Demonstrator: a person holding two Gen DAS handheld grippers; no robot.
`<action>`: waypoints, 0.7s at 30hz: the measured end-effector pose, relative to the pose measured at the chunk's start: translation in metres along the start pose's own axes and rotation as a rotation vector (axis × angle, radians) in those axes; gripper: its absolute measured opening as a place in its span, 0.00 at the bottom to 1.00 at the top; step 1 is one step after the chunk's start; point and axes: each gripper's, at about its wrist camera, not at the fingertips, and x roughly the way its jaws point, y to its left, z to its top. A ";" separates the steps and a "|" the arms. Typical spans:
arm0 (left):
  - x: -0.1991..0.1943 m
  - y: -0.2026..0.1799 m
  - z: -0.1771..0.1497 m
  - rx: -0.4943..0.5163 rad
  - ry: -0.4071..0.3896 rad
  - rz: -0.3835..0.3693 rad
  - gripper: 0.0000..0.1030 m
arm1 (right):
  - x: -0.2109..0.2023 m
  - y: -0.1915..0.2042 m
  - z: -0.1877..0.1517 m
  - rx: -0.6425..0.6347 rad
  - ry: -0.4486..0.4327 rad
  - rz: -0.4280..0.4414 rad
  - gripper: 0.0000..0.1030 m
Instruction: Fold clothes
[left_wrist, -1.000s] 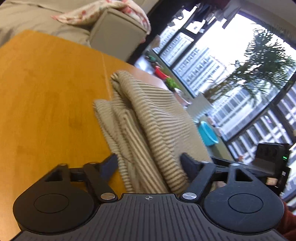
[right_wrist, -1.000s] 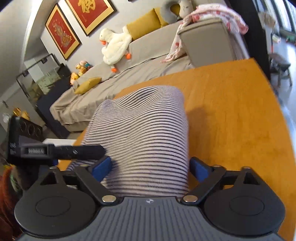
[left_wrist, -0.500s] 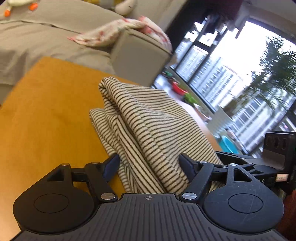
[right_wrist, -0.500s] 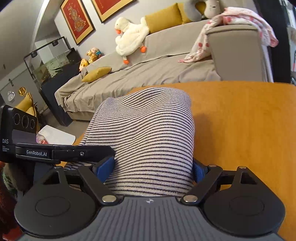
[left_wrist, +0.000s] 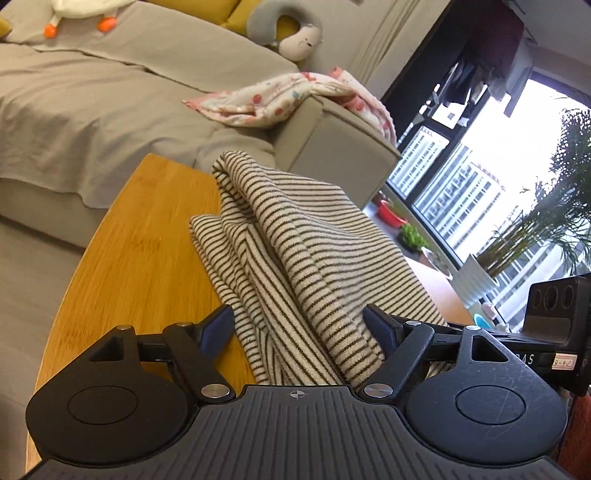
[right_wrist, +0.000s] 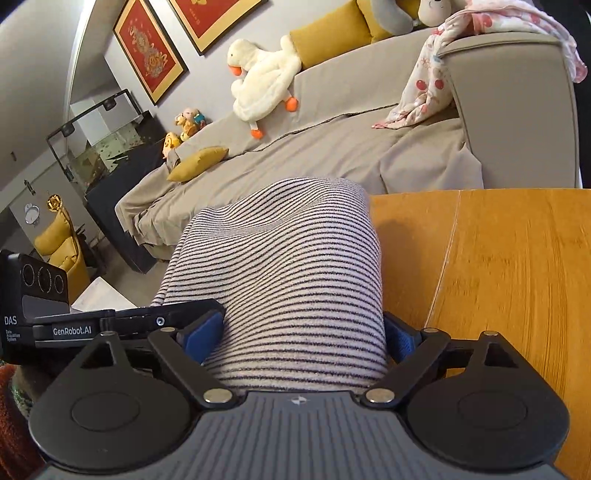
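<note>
Both grippers' jaws have just been opening around the folded striped sweater on the near counter. The left gripper and right gripper straddle it, fingers spread, apparently released; the fold looks done.

Striped garment bulges between right gripper on wooden table

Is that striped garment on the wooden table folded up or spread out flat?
Folded. The striped garment is bunched into several stacked layers with a rounded fold edge, covering only part of the wooden table.
</note>
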 end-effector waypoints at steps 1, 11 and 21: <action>-0.004 -0.001 -0.001 0.001 -0.004 0.000 0.80 | 0.000 0.000 0.000 0.003 -0.003 -0.001 0.91; -0.037 -0.052 0.028 0.160 -0.185 -0.014 0.66 | -0.032 -0.002 -0.014 0.048 -0.137 -0.044 0.94; -0.001 -0.023 0.014 0.085 -0.125 -0.018 0.51 | -0.074 0.038 -0.032 -0.207 -0.300 0.042 0.50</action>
